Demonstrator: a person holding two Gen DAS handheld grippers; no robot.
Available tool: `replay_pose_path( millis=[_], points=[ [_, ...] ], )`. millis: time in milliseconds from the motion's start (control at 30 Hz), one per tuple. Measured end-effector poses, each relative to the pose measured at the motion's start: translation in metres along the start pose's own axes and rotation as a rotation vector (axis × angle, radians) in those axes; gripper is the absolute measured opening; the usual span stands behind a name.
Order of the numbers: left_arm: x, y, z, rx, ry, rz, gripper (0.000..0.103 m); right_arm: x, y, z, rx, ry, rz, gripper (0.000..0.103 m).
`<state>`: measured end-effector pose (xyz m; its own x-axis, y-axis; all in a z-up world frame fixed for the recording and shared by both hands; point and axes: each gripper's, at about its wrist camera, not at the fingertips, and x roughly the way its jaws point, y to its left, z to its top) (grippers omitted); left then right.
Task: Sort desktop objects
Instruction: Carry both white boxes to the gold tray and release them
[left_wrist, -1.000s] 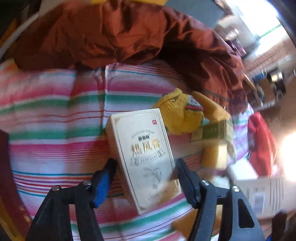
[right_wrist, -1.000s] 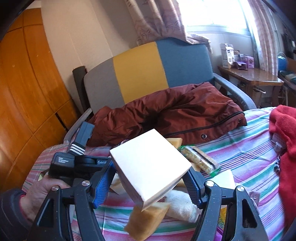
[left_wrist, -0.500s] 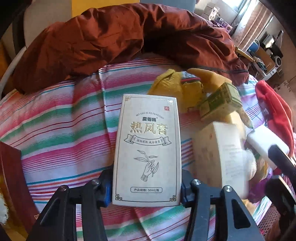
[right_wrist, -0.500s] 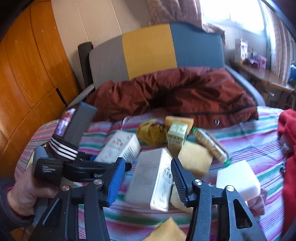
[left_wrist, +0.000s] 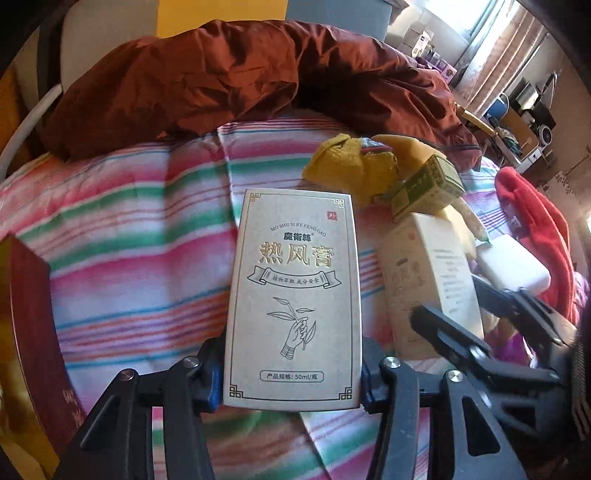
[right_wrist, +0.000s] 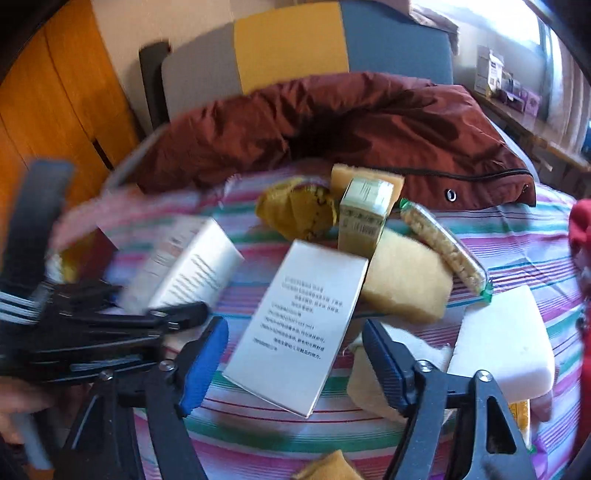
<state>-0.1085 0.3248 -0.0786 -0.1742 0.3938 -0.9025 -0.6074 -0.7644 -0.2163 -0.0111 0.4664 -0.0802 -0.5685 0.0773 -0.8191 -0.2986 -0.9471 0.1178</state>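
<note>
Down onto the striped cloth (right_wrist: 517, 236) has come the second cream box (right_wrist: 295, 332), which a second ago was lifted clear between the right gripper (right_wrist: 295, 354) fingers; it now lies tilted among the clutter, printed text side up, and those fingers are opening around it, the blue pad (right_wrist: 203, 365) on one side and the dark one on the other both standing off its edges; nothing is pinched there. Meanwhile the left gripper (left_wrist: 291, 373) pinches the lower end of the gold-lettered box (left_wrist: 293, 295), face up, pads pressed on both long sides; that box has been squared up since the earlier view. Beside the second box sit a yellow sponge (right_wrist: 402, 280), a small green carton (right_wrist: 364, 218) standing upright, a crumpled yellow cloth (right_wrist: 295, 210) and a long packet of pale grains (right_wrist: 443, 247); a white foam block (right_wrist: 502, 343) lies nearer the right edge. Behind everything a rust-brown jacket (right_wrist: 351, 125) is heaped against the chair back (right_wrist: 288, 44).
</note>
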Motion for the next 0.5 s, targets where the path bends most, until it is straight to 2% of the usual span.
replay_pose_path(
  millis=[67,167,367,500],
  points=[
    [-0.005,-0.002,-0.007,-0.007,-0.014,-0.01,0.053,0.001,0.003,-0.001,-0.01,0.009,0.003,0.05],
    [-0.006,-0.007,-0.011,-0.021,-0.047,-0.034,0.053,-0.007,0.003,0.0,0.001,-0.006,0.046,0.05],
    [-0.048,0.011,-0.032,-0.061,-0.11,-0.062,0.053,-0.037,0.023,0.002,-0.045,-0.083,0.112,0.05],
    [-0.077,0.025,-0.054,-0.083,-0.159,-0.05,0.053,-0.052,0.037,0.001,-0.067,-0.109,0.158,0.05]
  ],
)
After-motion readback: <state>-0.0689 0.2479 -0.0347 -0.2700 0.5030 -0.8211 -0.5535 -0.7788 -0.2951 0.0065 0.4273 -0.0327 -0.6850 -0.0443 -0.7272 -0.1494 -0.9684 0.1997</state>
